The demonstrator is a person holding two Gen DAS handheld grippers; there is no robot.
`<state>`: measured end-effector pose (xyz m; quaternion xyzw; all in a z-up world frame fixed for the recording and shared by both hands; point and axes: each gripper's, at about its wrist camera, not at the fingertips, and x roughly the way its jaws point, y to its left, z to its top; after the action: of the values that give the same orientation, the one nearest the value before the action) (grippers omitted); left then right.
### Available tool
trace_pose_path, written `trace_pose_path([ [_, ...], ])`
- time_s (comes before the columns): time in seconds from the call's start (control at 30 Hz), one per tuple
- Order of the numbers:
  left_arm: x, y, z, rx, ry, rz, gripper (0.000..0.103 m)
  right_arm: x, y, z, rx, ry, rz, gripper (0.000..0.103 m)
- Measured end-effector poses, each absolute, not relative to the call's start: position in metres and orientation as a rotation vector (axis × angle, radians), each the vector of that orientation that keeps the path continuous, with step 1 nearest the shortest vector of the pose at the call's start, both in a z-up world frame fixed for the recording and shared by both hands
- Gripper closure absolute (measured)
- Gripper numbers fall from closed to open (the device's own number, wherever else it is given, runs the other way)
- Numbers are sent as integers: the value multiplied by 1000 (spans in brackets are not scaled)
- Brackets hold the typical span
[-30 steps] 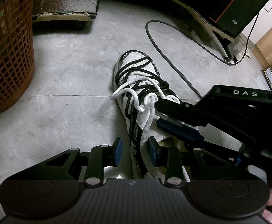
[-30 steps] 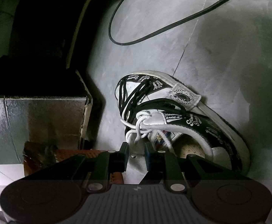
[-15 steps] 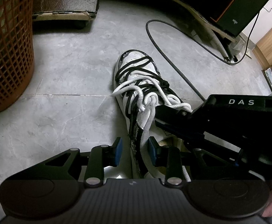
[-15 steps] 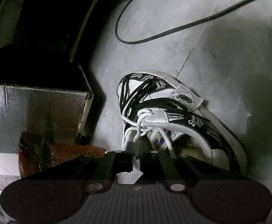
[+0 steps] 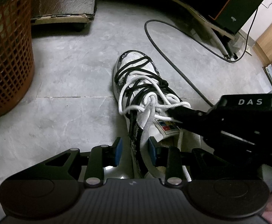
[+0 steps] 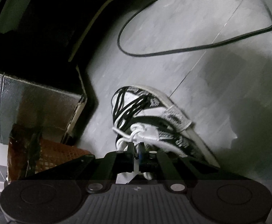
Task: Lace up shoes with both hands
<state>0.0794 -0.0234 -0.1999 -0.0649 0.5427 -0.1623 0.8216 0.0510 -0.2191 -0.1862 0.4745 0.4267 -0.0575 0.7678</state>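
A white and black sneaker [image 5: 136, 78] lies on the grey tiled floor, toe pointing away, with black laces and a thick white lace [image 5: 151, 100] knotted over the tongue. My left gripper [image 5: 136, 150] is open over the shoe's collar, with a white lace strand hanging between its blue pads, not pinched. My right gripper [image 5: 175, 114] comes in from the right and is shut on a strand of the white lace beside the tongue label. In the right wrist view the gripper [image 6: 136, 149] is closed on the lace just behind the knot [image 6: 137, 130] of the sneaker [image 6: 154, 112].
An orange mesh basket [image 5: 7, 56] stands at the left. A foil-covered box [image 5: 61, 1] sits behind it. A black cable [image 5: 173, 65] loops across the floor right of the shoe. Dark furniture [image 5: 210, 3] lines the back.
My right gripper has closed on the white lace strand and pulled back to the right, drawing the strand taut. The left gripper has stayed in place, open.
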Motion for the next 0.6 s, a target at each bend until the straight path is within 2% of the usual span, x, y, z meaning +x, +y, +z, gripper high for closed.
trace_pose_path([
  [0.6,78,-23,-198,-140,1148,-345,68,58,-230,-160,911,840,-115,100],
])
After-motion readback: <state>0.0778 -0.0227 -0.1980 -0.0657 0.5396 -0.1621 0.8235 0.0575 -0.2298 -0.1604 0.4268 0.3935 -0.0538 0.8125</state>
